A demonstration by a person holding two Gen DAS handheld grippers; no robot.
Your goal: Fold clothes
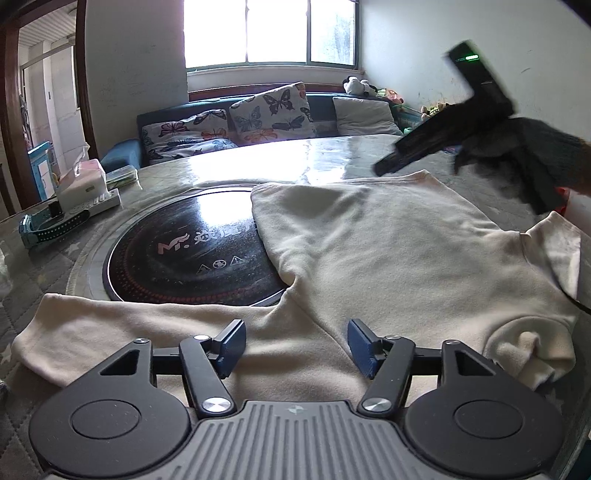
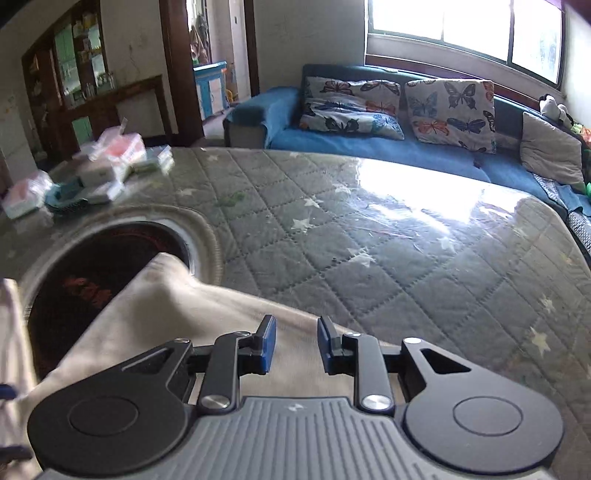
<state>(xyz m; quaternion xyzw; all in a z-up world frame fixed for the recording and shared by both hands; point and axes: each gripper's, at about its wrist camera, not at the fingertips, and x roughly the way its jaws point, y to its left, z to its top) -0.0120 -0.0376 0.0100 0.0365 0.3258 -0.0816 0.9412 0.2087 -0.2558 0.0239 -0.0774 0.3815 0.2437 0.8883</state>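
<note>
cream sweatshirt, grey star-quilted table cover, butterfly-print cushions

So the sweatshirt lies on the table, partly over the round cooktop set in the middle. Tissue box and a power strip sit off to the left. Sofa with pillows runs behind the table, under the window.
</note>
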